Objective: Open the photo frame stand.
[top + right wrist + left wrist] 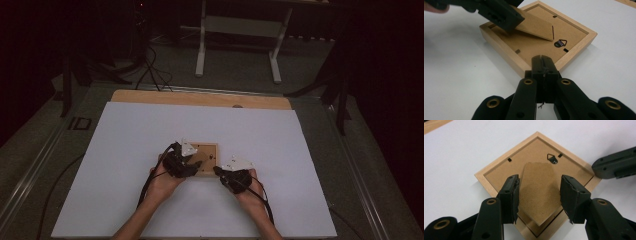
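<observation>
On the white sheet, left gripper grips the frame's raised stand; closed right gripper presses its edge.

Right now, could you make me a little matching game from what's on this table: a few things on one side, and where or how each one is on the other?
1. light wooden picture frame
2. brown fibreboard stand flap
3. small black metal hanger
4. right gripper

A. jaws shut, at the frame's edge
B. lying face down on the white sheet
C. fixed to the backing board
D. raised, between the left gripper's jaws

Pairs: 1-B, 2-D, 3-C, 4-A
</observation>
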Tool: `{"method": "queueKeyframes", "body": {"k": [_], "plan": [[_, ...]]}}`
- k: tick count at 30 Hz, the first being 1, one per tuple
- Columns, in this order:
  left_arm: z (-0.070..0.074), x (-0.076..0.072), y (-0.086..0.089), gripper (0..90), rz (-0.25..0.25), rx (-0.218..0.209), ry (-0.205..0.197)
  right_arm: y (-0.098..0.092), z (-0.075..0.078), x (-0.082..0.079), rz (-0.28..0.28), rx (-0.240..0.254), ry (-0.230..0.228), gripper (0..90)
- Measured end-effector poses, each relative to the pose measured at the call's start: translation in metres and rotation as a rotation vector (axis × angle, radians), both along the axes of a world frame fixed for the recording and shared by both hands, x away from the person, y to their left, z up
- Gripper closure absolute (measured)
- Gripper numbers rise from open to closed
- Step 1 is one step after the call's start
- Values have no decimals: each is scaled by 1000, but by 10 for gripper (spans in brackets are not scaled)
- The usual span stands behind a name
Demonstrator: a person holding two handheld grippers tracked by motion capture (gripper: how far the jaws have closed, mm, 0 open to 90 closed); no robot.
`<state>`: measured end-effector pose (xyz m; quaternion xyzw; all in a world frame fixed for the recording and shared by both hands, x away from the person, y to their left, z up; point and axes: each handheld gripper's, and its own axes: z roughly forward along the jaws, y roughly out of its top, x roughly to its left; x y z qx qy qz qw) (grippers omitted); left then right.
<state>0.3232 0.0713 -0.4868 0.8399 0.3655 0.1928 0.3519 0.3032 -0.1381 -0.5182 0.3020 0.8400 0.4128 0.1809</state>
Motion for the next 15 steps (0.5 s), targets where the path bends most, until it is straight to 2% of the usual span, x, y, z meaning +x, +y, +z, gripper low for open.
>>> {"method": "queueKeyframes", "body": {"k": [3,7,8,9,10,12,15], "plan": [[5,3,-2,511,12,-14,10,0,0,0,0,-1,-4,900],[6,5,-4,513,13,-5,15,0,0,0,0,-1,-3,900],[5,5,-4,677,18,-2,14,0,0,0,-1,0,-2,900],[3,6,-4,600,21,0,28,0,0,0,0,-1,-2,900],[2,6,-4,613,22,0,26,0,0,0,0,-1,-2,900],[0,5,-4,540,21,-11,26,0,0,0,1,-2,-3,900],[0,5,-2,490,22,-19,32,0,0,0,1,-1,-2,900]]}}
